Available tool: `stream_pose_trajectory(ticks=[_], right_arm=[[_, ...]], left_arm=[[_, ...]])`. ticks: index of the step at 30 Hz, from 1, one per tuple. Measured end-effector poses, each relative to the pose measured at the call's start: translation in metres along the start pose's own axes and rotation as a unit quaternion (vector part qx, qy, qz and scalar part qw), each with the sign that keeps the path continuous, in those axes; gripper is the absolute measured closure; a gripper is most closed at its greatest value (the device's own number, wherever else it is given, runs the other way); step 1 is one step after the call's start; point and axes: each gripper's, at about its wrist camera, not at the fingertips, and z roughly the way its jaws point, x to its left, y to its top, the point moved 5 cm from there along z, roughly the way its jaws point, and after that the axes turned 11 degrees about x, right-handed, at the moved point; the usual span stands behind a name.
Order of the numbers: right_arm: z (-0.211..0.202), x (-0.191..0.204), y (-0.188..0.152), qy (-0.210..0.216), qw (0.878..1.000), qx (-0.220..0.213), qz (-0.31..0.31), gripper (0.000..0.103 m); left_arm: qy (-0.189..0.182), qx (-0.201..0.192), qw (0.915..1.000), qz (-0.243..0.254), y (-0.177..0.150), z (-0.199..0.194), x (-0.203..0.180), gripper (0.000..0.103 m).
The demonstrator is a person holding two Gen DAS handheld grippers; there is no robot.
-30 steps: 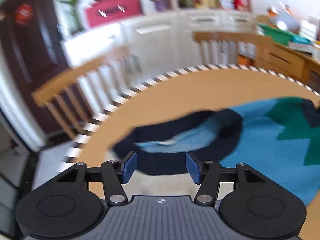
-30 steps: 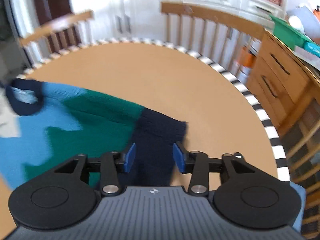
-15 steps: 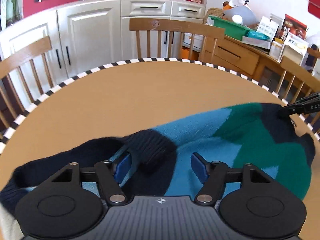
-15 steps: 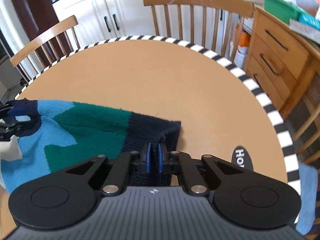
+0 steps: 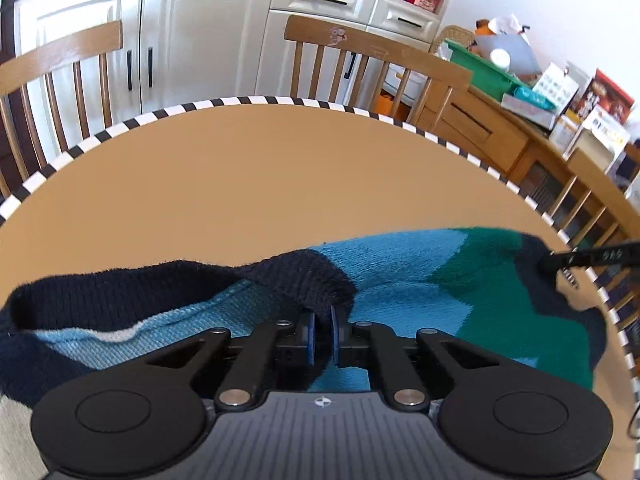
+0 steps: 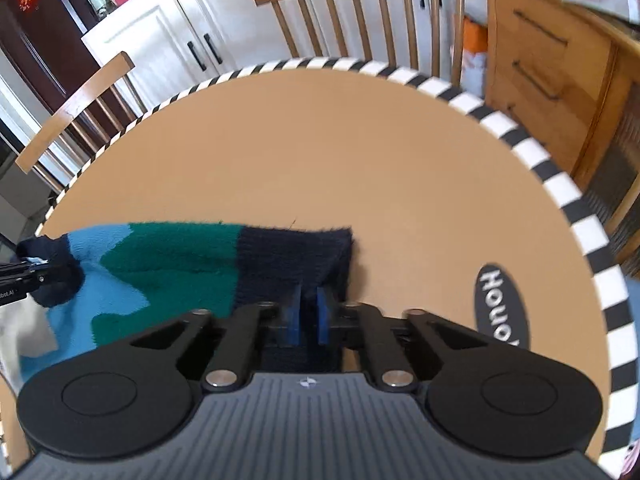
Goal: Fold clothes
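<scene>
Round and tan with a black-and-white striped rim, the table (image 5: 248, 184) carries a knitted sweater (image 5: 400, 280) stretched along its near edge, unfolded, so by my reading only the grasp is done. Blue, green and navy bands run across it. The left gripper (image 5: 322, 334) pinches the navy collar; the right gripper (image 6: 308, 314) clamps the navy hem.
</scene>
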Motion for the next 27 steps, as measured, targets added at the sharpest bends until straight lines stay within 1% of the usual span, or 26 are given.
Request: stream_pose_trajectory(ticks=[2,5,6,8,10,12,13,15,17,18,19,21,22,23,24,25,26,27], right_arm=[[-0.022,0.006,0.007,0.025,0.999,-0.024,-0.003,0.096],[-0.058,0.012,0.025,0.066,0.996,-0.066,0.000,0.096],[-0.060,0.010,0.036,0.071,0.995,-0.073,0.008,0.096],[-0.060,0.005,0.058,0.075,0.993,-0.082,0.025,0.096],[-0.031,-0.006,0.071,0.058,0.995,-0.055,0.058,0.096],[0.001,-0.016,0.079,0.041,0.995,-0.024,0.090,0.096],[0.014,-0.018,0.079,0.031,0.995,-0.013,0.094,0.096],[0.031,-0.016,0.076,0.012,0.996,-0.002,0.091,0.096],[0.037,-0.014,0.074,-0.003,0.996,0.002,0.085,0.090],[0.038,-0.012,0.074,-0.012,0.997,0.002,0.079,0.088],[0.032,-0.009,0.072,-0.026,0.997,-0.005,0.066,0.084],[0.010,0.002,0.066,-0.056,0.997,-0.037,0.027,0.084],[-0.001,0.008,0.063,-0.070,0.996,-0.053,0.007,0.084],[-0.014,0.015,0.057,-0.082,0.994,-0.069,-0.017,0.081],[-0.028,0.025,0.047,-0.090,0.991,-0.086,-0.046,0.077],[-0.040,0.034,0.036,-0.090,0.988,-0.098,-0.071,0.069],[-0.046,0.045,0.020,-0.076,0.988,-0.099,-0.094,0.066],[-0.050,0.057,0.004,-0.058,0.987,-0.091,-0.115,0.067]], left_arm=[[-0.026,-0.009,0.9995,-0.016,0.008,-0.017,-0.001,0.095],[-0.062,-0.034,0.9963,-0.049,0.035,-0.043,0.007,0.095],[-0.070,-0.040,0.9948,-0.063,0.046,-0.048,0.011,0.095],[-0.064,-0.027,0.9929,-0.096,0.062,-0.034,0.028,0.095],[-0.052,-0.004,0.9903,-0.129,0.073,-0.012,0.046,0.095],[-0.044,0.027,0.9843,-0.169,0.073,0.014,0.061,0.095],[-0.044,0.037,0.9811,-0.185,0.072,0.024,0.066,0.094],[-0.038,0.042,0.9787,-0.197,0.070,0.036,0.070,0.094],[-0.021,0.045,0.9804,-0.190,0.069,0.039,0.069,0.083],[-0.011,0.046,0.9819,-0.184,0.069,0.039,0.068,0.071],[-0.001,0.045,0.9834,-0.176,0.069,0.037,0.067,0.064],[0.014,0.025,0.9865,-0.161,0.065,0.014,0.070,0.063],[0.030,0.006,0.9867,-0.160,0.058,-0.005,0.073,0.058],[0.046,-0.014,0.9863,-0.158,0.050,-0.025,0.075,0.055],[0.062,-0.033,0.9852,-0.156,0.043,-0.044,0.078,0.050],[0.078,-0.048,0.9837,-0.155,0.032,-0.062,0.079,0.046],[0.096,-0.055,0.9820,-0.153,0.015,-0.077,0.077,0.046],[0.112,-0.058,0.9803,-0.152,-0.004,-0.089,0.075,0.046]])
